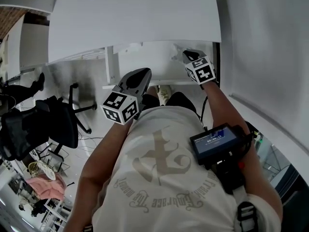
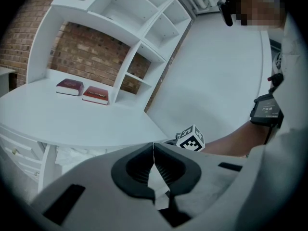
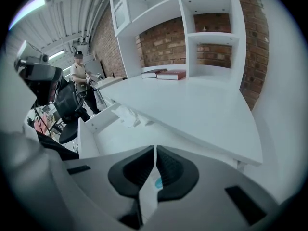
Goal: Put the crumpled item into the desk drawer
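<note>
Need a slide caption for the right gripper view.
The right gripper, jaws together, looks down on the open desk drawer with the crumpled item lying inside.

Open drawer [image 1: 145, 64] under the desk's [image 1: 135, 18] front edge; right tongs [image 1: 191, 56] over its right end, beside a crumpled item [image 1: 176, 51]; left tongs [image 1: 139, 76] nearer the person.

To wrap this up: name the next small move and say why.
Probably push the open white drawer shut with the right gripper: the crumpled white item already lies inside it, and that gripper's jaws are shut with nothing between them.
</note>
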`<state>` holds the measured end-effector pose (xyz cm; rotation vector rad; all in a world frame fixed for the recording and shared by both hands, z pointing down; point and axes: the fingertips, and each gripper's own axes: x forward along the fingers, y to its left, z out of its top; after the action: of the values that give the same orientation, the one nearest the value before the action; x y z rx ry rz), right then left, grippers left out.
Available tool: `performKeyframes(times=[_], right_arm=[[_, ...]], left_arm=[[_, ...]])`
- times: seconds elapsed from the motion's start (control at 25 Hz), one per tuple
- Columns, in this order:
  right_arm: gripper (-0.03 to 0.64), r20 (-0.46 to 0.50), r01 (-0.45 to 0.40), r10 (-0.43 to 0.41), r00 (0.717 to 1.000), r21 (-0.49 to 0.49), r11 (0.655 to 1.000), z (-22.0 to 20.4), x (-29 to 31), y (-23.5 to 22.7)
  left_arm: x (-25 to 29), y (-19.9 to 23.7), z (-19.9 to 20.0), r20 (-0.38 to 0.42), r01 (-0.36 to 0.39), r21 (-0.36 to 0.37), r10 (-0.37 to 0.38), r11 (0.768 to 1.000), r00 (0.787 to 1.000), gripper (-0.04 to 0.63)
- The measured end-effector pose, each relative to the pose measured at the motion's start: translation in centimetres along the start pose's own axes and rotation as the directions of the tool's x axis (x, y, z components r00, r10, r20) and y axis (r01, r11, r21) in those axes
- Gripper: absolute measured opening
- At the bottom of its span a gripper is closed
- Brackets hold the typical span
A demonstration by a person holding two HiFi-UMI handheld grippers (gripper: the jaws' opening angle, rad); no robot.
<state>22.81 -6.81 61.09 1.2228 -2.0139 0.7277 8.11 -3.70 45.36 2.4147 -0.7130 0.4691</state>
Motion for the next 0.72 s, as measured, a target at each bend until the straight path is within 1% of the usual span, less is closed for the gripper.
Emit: performKeyframes(times=[0.2, 0.48, 0.72], right_arm=[[0.029, 0.060, -0.021, 0.019, 0.998, 0.034, 0.999, 1.9, -1.9, 0.4], [0.025, 0.137, -0.054, 0.051, 0.989, 0.022, 0.998, 4.5, -4.0, 1.2], [0.024, 0.186, -0.081, 0.078, 0.979, 0.011, 0.997, 5.8, -5.6, 1.7]], left_arm=[[0.0, -0.5, 1.0, 0.026, -0.006, 0.009, 0.006, 1.000, 1.000, 0.021], [0.1, -0.6, 2.3, 0.056, -0.020, 0.012, 0.019, 1.000, 0.998, 0.021], [0.5, -1.1, 2.7, 0.063, -0.018, 0.013, 0.017, 1.000, 0.998, 0.021]])
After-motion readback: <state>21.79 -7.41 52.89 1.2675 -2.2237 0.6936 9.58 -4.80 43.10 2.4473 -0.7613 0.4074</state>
